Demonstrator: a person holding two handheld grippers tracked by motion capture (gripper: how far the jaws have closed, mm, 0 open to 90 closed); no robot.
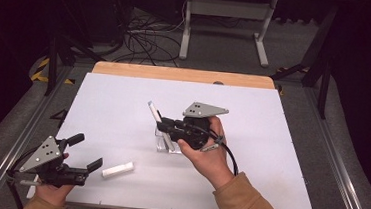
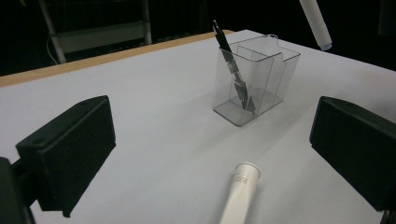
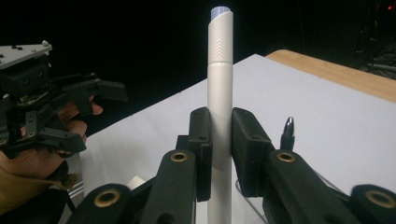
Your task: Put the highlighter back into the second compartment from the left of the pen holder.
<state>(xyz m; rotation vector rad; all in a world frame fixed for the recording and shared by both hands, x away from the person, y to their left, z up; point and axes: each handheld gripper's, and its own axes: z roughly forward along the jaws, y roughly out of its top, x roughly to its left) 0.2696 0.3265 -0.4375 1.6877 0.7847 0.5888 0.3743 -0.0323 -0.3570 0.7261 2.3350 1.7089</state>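
My right gripper (image 1: 165, 126) is shut on a long white pen (image 1: 156, 116), held upright and tilted over a clear two-compartment holder (image 1: 166, 144). In the right gripper view the jaws (image 3: 219, 140) clamp the white pen (image 3: 219, 79) at mid-length, its tip pointing up. A black pen (image 2: 232, 70) leans inside the holder (image 2: 266, 79). My left gripper (image 1: 88, 152) stands open near the front left edge. A short white tube (image 1: 117, 170) lies on the mat just right of it, and in the left gripper view the tube (image 2: 240, 193) lies between the open jaws (image 2: 210, 149), untouched.
A white mat (image 1: 252, 120) covers the table, with a wooden strip (image 1: 181, 74) along the far edge. Beyond it stand a white desk frame (image 1: 225, 17) and cables on the floor. The left gripper (image 3: 46, 112) shows at the left of the right gripper view.
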